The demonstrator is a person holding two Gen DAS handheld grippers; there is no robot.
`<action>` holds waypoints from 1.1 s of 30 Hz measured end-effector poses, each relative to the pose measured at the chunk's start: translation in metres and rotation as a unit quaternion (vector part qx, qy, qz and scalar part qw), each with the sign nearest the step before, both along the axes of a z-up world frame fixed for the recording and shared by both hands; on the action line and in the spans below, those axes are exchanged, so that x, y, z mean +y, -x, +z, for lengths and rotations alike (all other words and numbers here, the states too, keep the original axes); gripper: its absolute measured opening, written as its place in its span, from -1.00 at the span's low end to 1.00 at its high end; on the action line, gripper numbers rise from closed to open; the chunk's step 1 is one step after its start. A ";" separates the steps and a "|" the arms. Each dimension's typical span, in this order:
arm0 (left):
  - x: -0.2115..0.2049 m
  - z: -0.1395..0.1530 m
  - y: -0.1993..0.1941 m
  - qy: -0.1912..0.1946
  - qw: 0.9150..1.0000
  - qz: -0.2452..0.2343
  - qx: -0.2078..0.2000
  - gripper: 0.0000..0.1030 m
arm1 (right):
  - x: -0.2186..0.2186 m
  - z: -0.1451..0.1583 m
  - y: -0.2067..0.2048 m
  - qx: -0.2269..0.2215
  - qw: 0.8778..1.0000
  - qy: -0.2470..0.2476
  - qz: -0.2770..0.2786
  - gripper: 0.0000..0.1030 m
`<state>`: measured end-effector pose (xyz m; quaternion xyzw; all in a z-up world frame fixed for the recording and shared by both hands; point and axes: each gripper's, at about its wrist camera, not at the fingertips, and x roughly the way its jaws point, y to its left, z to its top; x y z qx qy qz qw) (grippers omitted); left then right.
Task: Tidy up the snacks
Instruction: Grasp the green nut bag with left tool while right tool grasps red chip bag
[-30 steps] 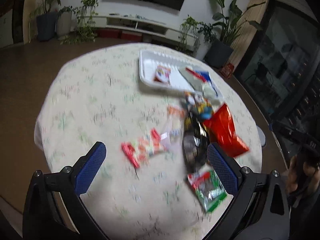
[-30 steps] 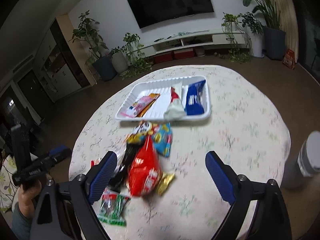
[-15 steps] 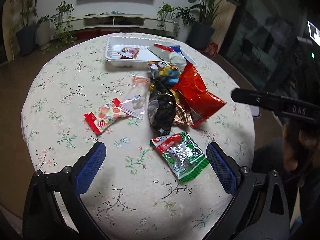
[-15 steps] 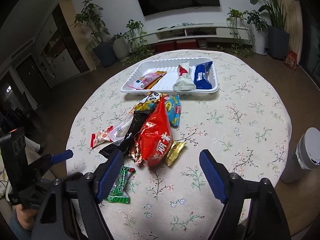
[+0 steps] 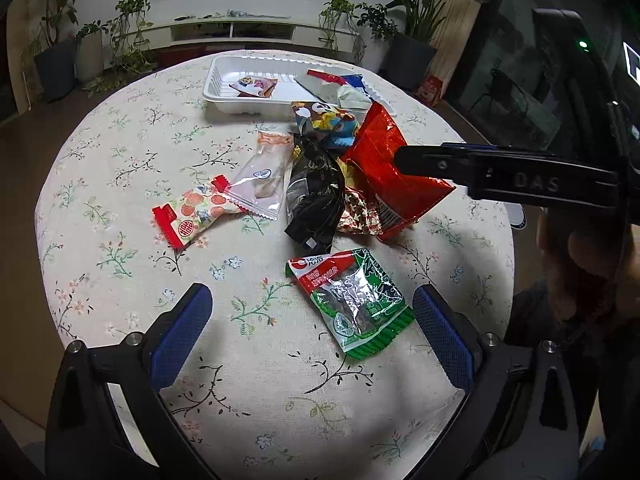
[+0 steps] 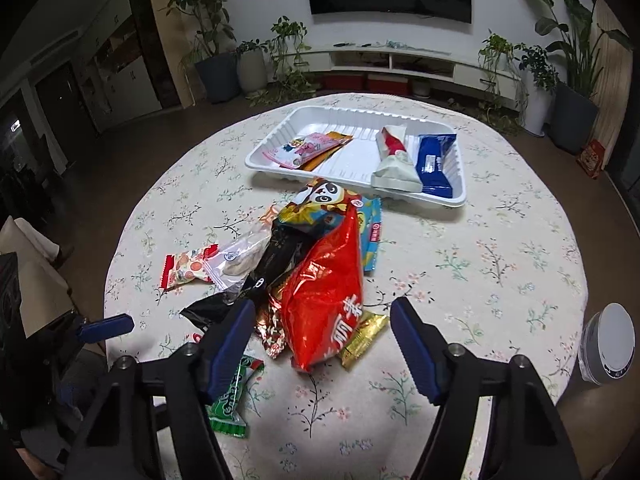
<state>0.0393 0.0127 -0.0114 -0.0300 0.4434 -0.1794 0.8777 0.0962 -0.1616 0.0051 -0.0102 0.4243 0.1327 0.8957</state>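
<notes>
A: Where are the snacks sitting?

B: Most are lying in a loose heap on the flowered tabletop [image 6: 500,264], on the near side of the white tray [image 6: 460,196]. The red bag [image 6: 324,292] is lying on top of that heap, leaning over a black packet [image 5: 316,196] and a gold wrapper [image 6: 362,340]. A panda-print pack [image 6: 320,200] is resting at the end of the heap closest to the tray, almost touching its rim.

A: And inside the tray?

B: A pink packet [image 6: 308,148] is lying toward one end, and a white-and-red pouch [image 6: 394,160] and a blue bar [image 6: 434,164] are lying side by side at the other end.

A: Anything away from the heap?

B: A green packet [image 5: 352,304] is lying apart, on the side of the heap farthest from the tray. A strawberry-print sweet [image 5: 196,212] and a clear sachet [image 5: 260,184] are lying beside the black packet, overlapping each other.

A: What are the grippers doing?

B: The left gripper [image 5: 312,336] is hovering with its jaws spread wide, holding nothing, with the green packet lying between the fingers. The right gripper [image 6: 320,344] is spread apart too, empty, straddling the near end of the red bag; whether it is touching the bag is hard to say from the wrist view.
</notes>
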 end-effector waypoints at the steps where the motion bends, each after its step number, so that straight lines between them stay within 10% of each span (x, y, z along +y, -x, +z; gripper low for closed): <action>1: -0.002 -0.001 -0.001 -0.002 1.000 0.000 0.001 0.97 | 0.001 -0.002 -0.003 0.004 1.000 -0.001 0.001 0.41; 15: -0.045 -0.013 -0.016 -0.063 0.998 -0.010 0.018 0.97 | -0.003 -0.028 -0.025 0.054 0.998 -0.034 0.005 -0.08; 25: -0.059 -0.033 -0.029 -0.146 0.989 0.015 0.027 0.96 | -0.017 -0.013 -0.014 0.020 0.997 -0.074 0.003 -0.10; 33: -0.056 -0.041 -0.039 -0.137 0.990 0.011 0.037 0.68 | -0.023 -0.012 -0.004 0.010 0.997 -0.073 0.006 -0.10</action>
